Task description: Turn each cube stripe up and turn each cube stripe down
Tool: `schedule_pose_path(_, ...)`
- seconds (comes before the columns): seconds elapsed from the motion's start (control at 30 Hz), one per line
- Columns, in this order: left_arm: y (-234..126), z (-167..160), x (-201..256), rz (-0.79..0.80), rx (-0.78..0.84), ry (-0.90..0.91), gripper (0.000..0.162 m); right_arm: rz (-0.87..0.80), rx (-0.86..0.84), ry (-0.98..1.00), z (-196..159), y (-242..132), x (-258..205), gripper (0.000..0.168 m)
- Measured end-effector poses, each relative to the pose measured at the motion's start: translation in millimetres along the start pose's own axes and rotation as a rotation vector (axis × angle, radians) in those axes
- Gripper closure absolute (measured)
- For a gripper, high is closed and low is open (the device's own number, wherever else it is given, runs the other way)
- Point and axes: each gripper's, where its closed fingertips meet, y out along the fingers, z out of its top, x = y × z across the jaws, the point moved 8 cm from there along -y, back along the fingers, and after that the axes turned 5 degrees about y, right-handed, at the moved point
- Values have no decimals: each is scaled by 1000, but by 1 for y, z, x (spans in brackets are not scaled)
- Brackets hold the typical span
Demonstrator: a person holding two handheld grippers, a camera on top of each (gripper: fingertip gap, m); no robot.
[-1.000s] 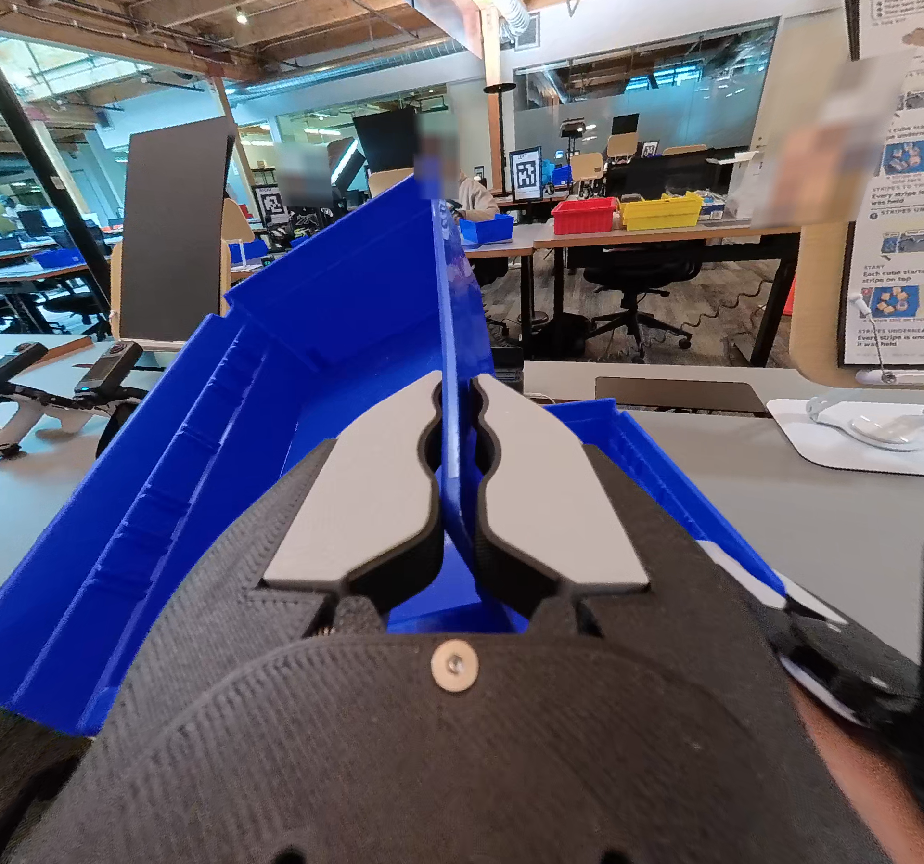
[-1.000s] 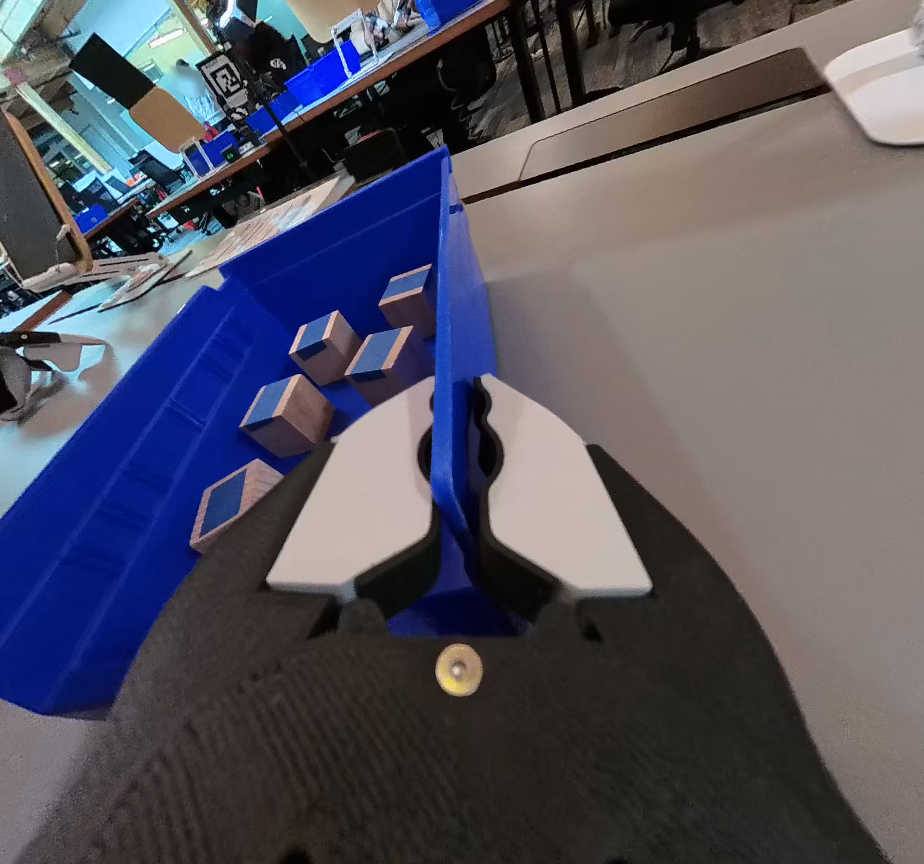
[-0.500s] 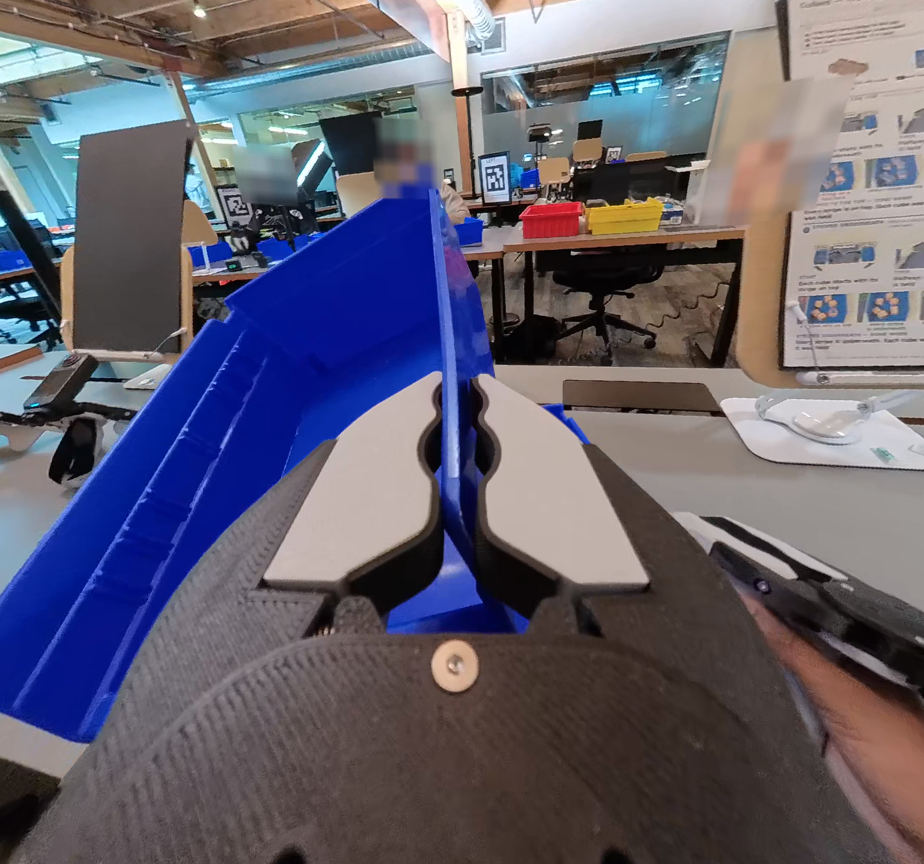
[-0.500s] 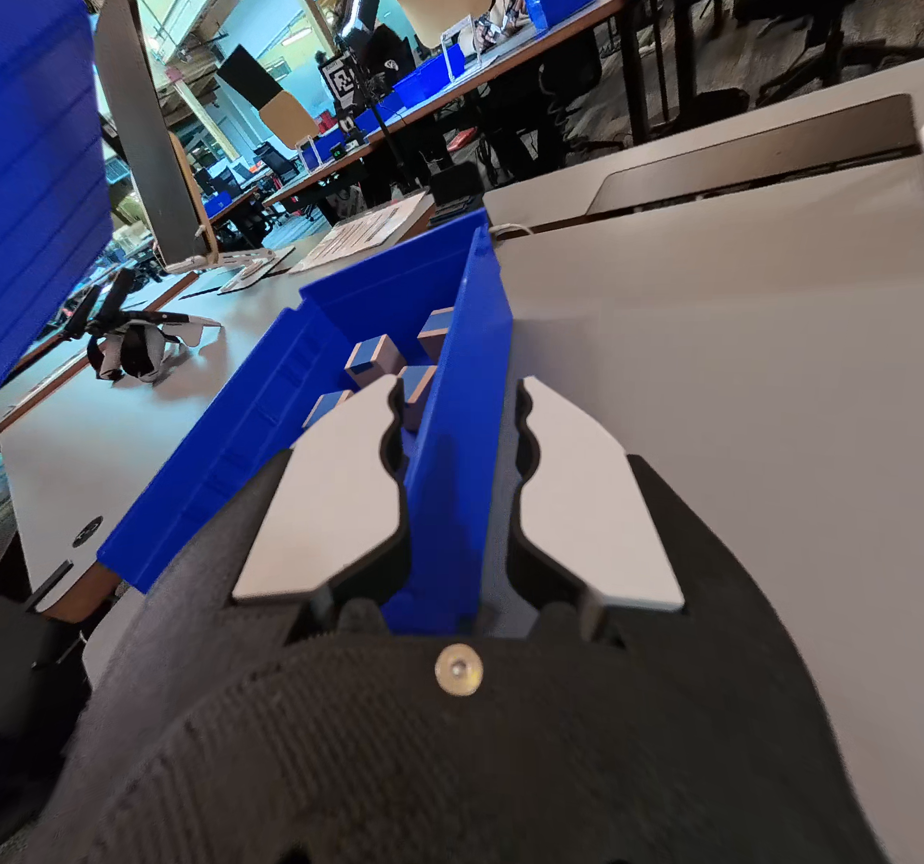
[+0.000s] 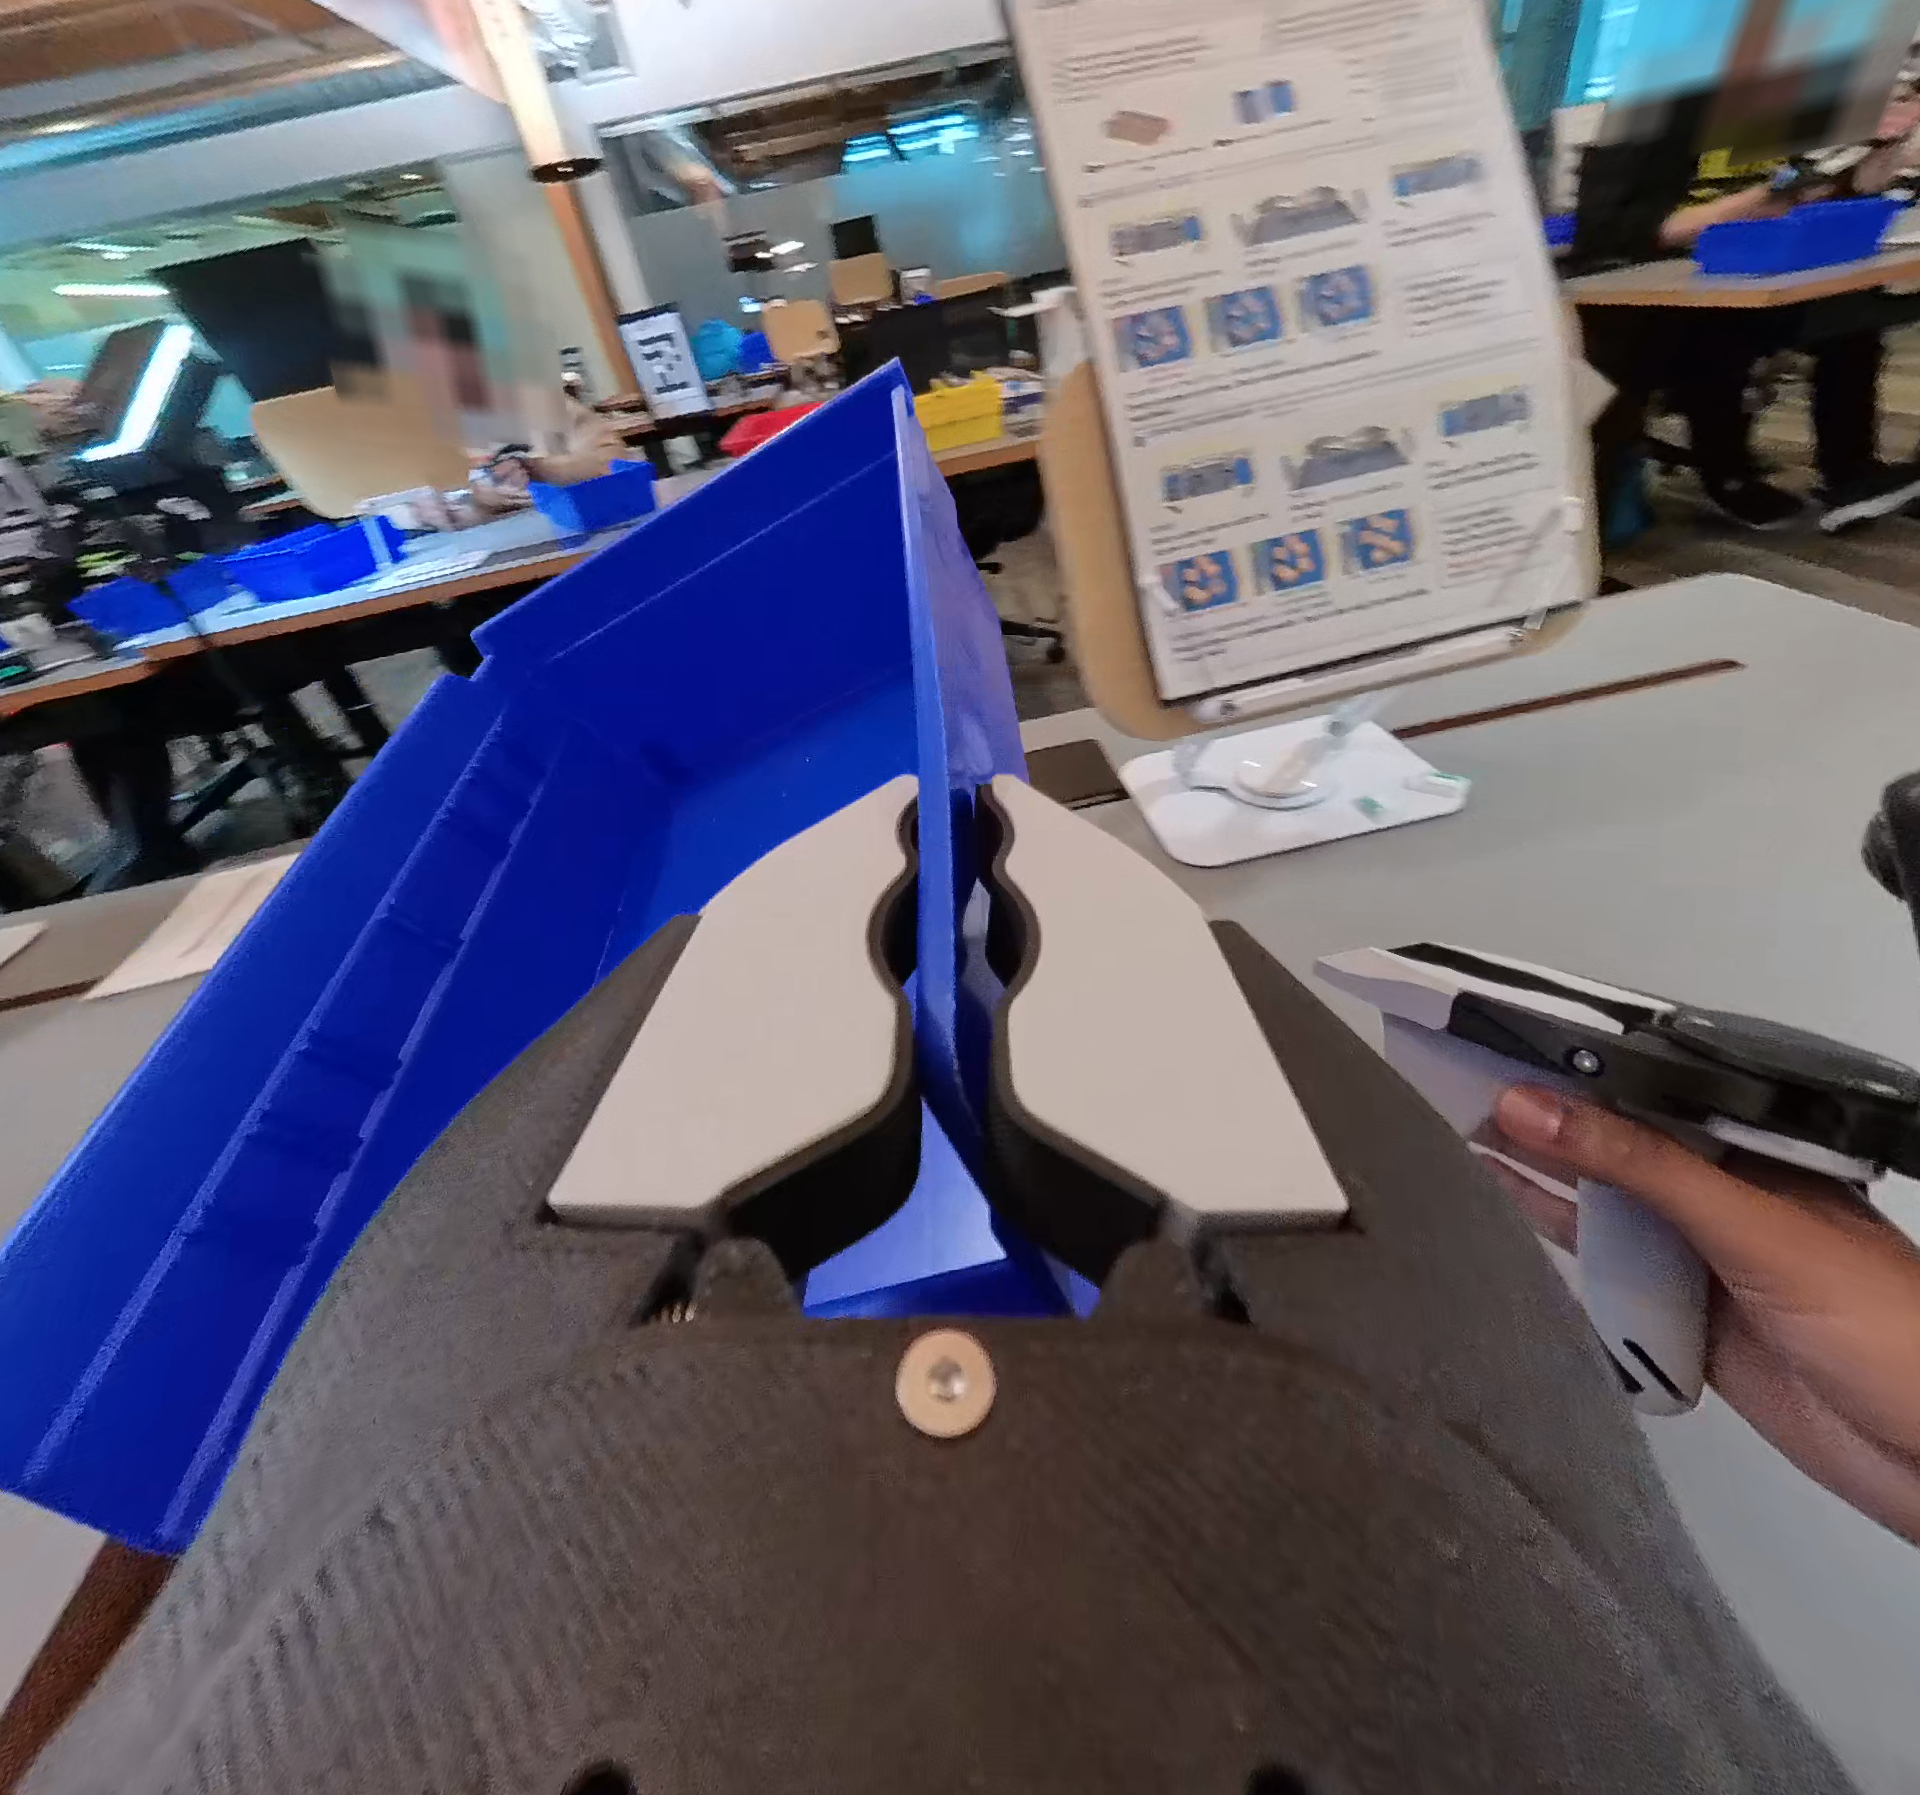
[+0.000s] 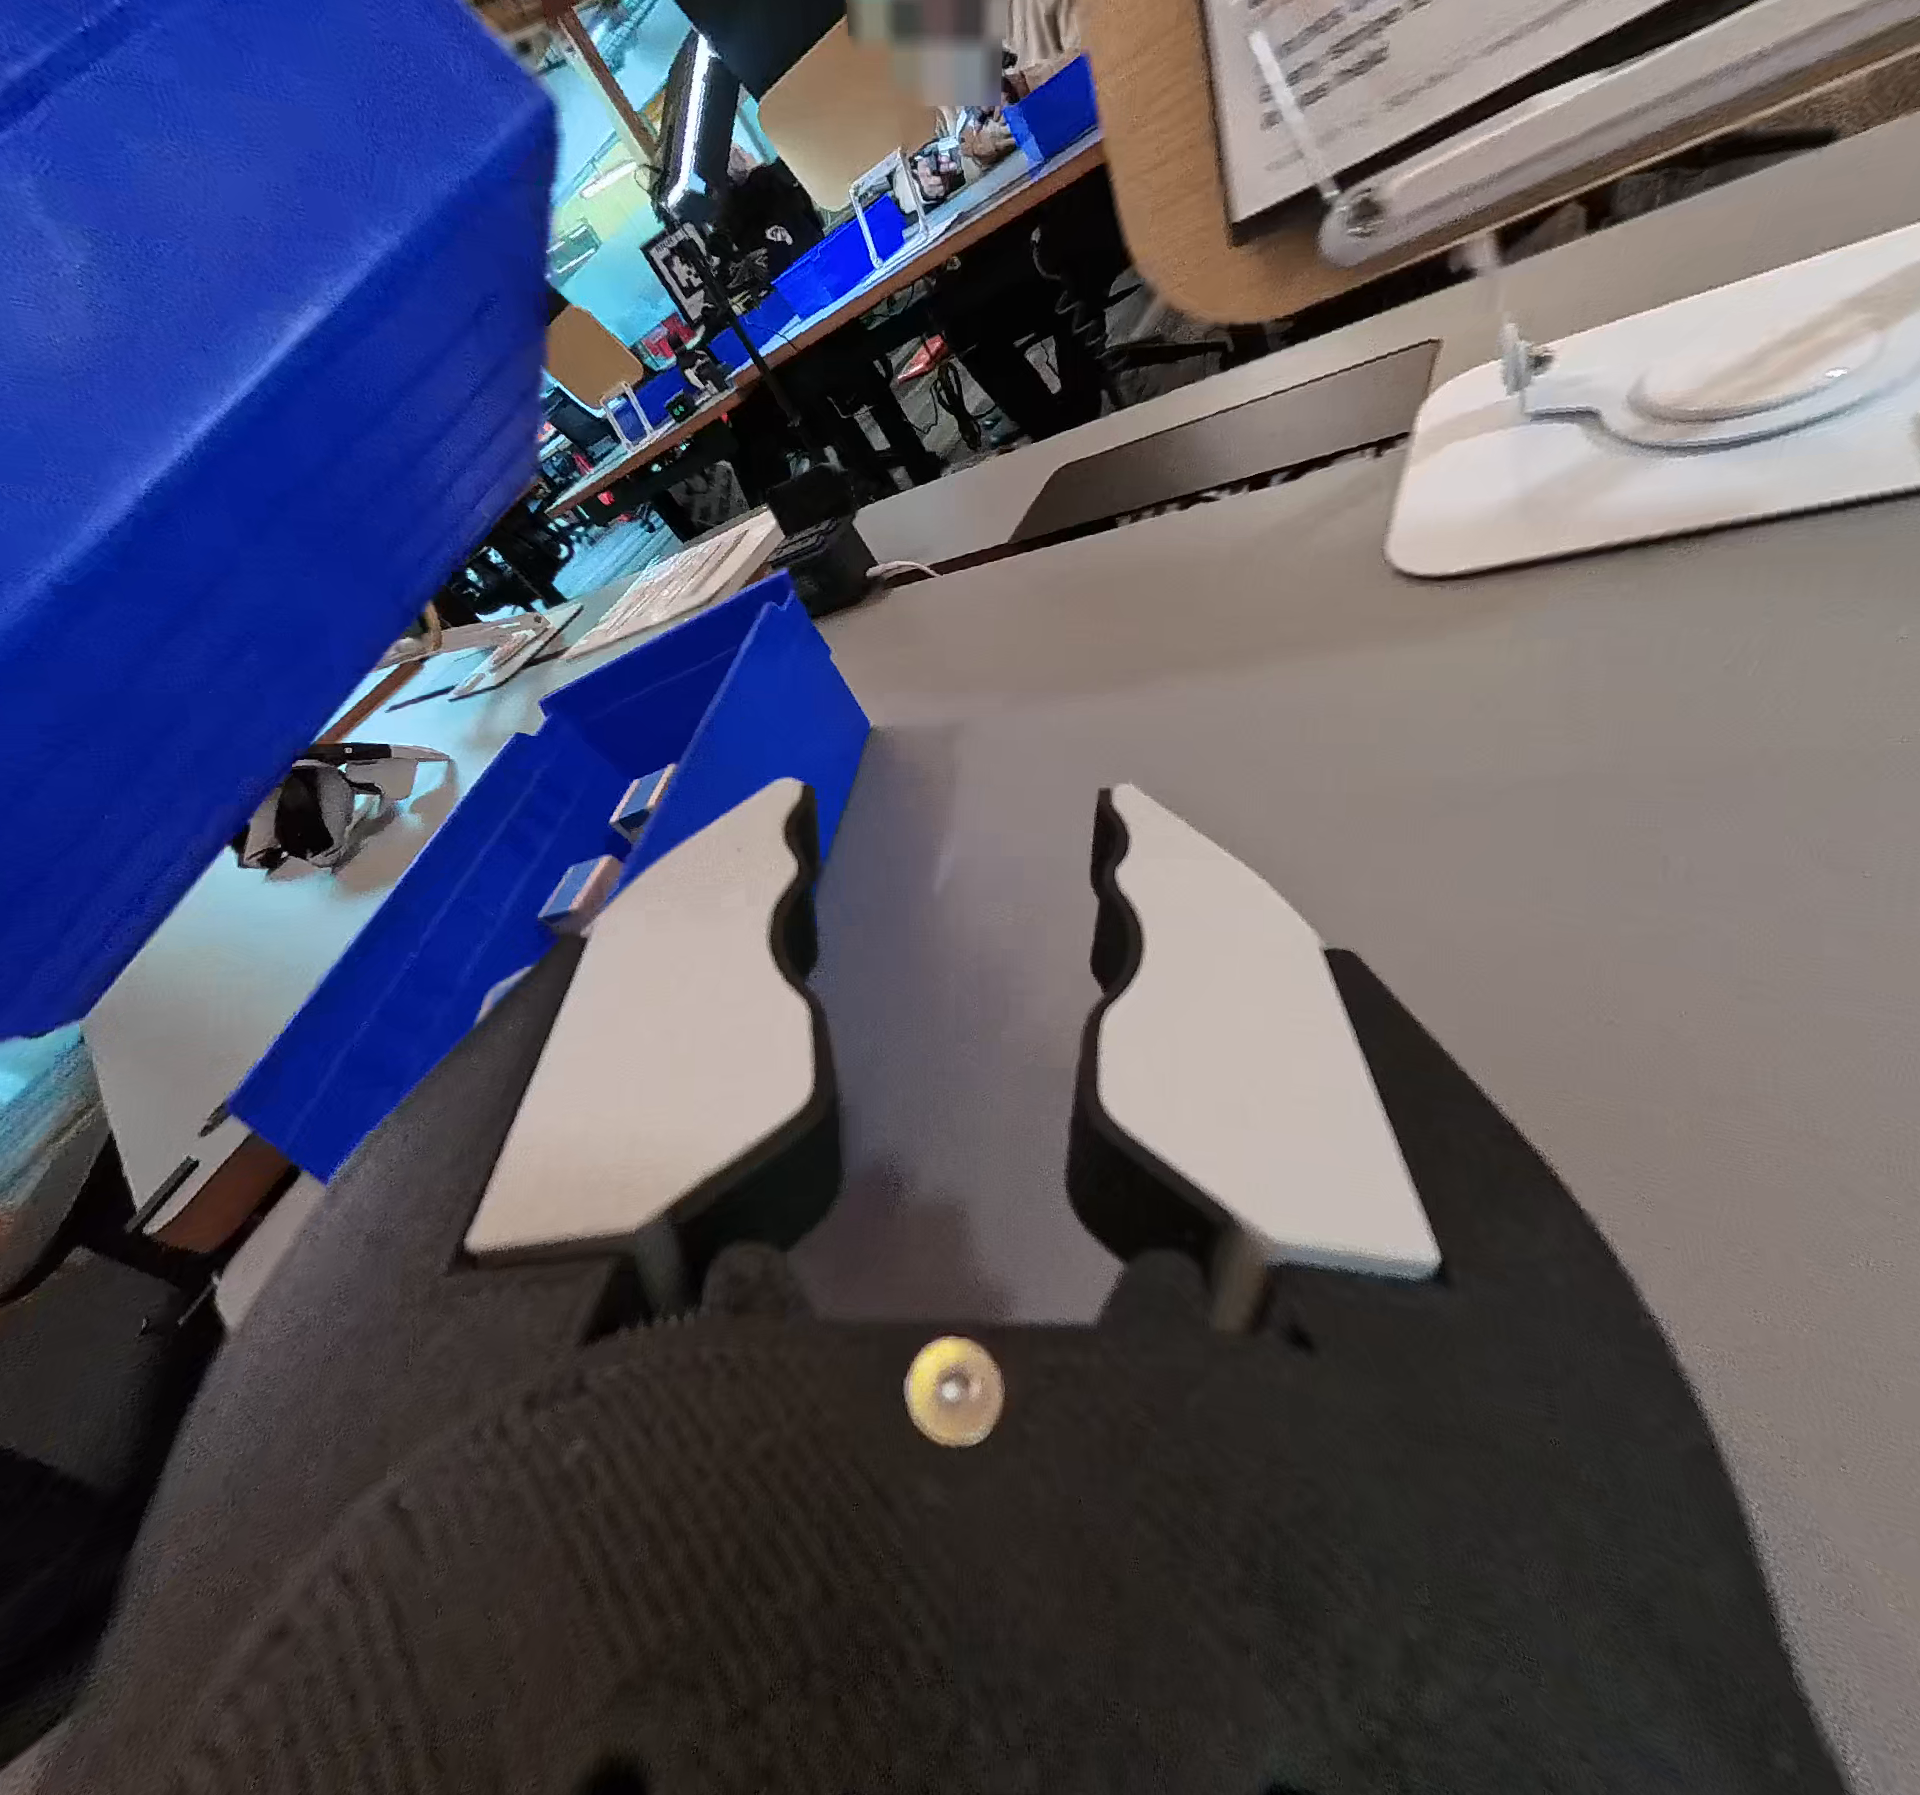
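Since a second ago the right gripper [image 6: 951, 810] has let go of the lower bin's [image 6: 748, 706] wall and pulled back, fingers spread wide over bare table [image 6: 1455, 810], holding nothing. The left gripper [image 5: 951, 800] stays clamped on the wall of a lifted, empty bin [image 5: 468, 914]. The cubes [image 6: 642, 802] sit stripe up in the lower bin, where the raised bin could swing down and knock them.

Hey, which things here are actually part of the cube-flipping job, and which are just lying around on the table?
Job in hand:
cubes; the table blue bin holding them; the lifted blue bin, clamped in the left hand-held gripper; the open right hand-held gripper.

Lying about:
instruction sheet; white stand base; small black box; strapped device.
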Motion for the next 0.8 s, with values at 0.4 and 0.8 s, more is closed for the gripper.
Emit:
schedule_pose_path(0.4,31,-16,201,-523,-30,142,156,-123,149,-51,63,-197,146,118)
schedule_pose_path(0.8,24,-79,340,-762,-50,344,156,-227,138,77,49,-256,189,117)
